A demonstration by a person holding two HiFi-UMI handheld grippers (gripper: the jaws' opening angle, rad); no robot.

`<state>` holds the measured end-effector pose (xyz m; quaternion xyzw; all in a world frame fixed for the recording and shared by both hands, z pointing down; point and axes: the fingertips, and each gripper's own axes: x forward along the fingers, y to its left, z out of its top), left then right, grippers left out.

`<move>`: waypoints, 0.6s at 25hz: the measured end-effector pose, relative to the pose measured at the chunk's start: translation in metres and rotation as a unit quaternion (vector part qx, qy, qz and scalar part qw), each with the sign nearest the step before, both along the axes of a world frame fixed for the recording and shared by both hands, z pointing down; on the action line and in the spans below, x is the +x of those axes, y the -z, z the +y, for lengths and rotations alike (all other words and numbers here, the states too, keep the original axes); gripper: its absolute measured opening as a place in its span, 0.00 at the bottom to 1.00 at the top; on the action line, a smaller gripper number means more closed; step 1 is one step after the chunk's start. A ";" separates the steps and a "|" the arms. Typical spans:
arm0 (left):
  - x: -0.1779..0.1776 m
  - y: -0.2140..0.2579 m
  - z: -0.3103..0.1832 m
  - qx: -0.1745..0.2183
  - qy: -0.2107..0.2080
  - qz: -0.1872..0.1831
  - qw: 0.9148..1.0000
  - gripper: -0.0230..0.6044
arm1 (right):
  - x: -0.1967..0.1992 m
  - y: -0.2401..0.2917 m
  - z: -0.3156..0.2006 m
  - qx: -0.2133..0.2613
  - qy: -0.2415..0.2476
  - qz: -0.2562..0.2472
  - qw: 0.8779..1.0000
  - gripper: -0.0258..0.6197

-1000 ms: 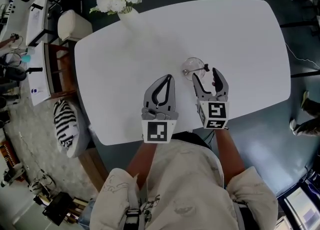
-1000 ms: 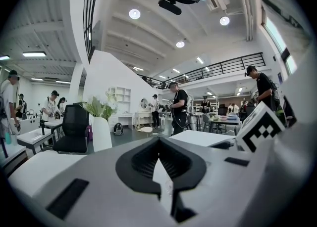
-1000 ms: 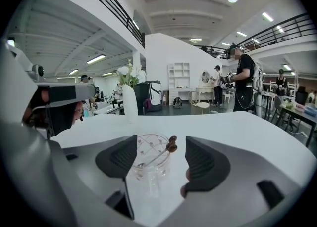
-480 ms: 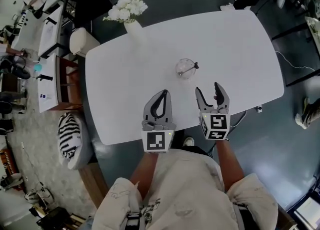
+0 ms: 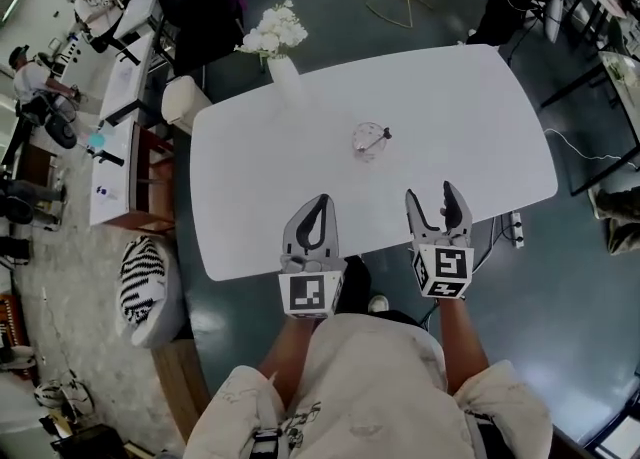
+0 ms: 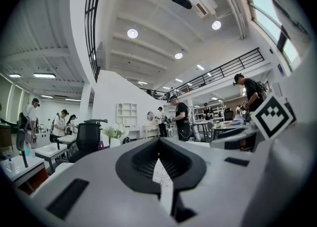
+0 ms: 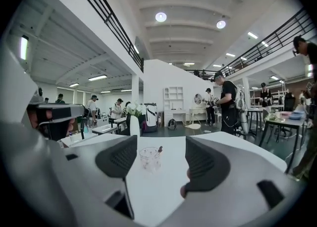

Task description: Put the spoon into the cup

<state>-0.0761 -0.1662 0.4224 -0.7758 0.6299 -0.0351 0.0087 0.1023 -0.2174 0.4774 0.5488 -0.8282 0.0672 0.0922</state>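
A clear glass cup point(image 5: 369, 139) stands near the middle of the white table point(image 5: 450, 117), with the spoon point(image 5: 383, 134) inside it, its dark handle sticking out to the right. The right gripper view shows the same cup point(image 7: 149, 157) and spoon handle point(image 7: 159, 149) ahead between the open jaws. My right gripper point(image 5: 442, 198) is open and empty, held back at the table's near edge. My left gripper point(image 5: 311, 217) is shut with nothing in it, also at the near edge. In the left gripper view its jaws point(image 6: 159, 158) meet.
A white vase of white flowers point(image 5: 275, 42) stands at the table's far left corner. A cream chair point(image 5: 180, 102) and a striped cushion point(image 5: 140, 282) lie left of the table. People work at desks in the far left background.
Both grippers have drawn back from the cup toward the near table edge. The head camera has risen, so the table looks smaller. The spoon stays in the cup.
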 end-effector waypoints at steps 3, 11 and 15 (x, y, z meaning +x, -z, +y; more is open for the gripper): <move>-0.001 0.015 0.019 0.012 0.013 0.005 1.000 0.04 | 0.009 0.028 0.018 0.030 0.001 -0.010 1.000 0.47; -0.001 0.063 0.049 0.047 0.018 0.005 0.999 0.04 | 0.028 0.094 0.051 0.109 0.000 -0.035 0.993 0.46; 0.003 0.082 0.059 0.065 0.019 0.012 0.998 0.04 | 0.044 0.120 0.064 0.138 -0.001 -0.038 0.990 0.46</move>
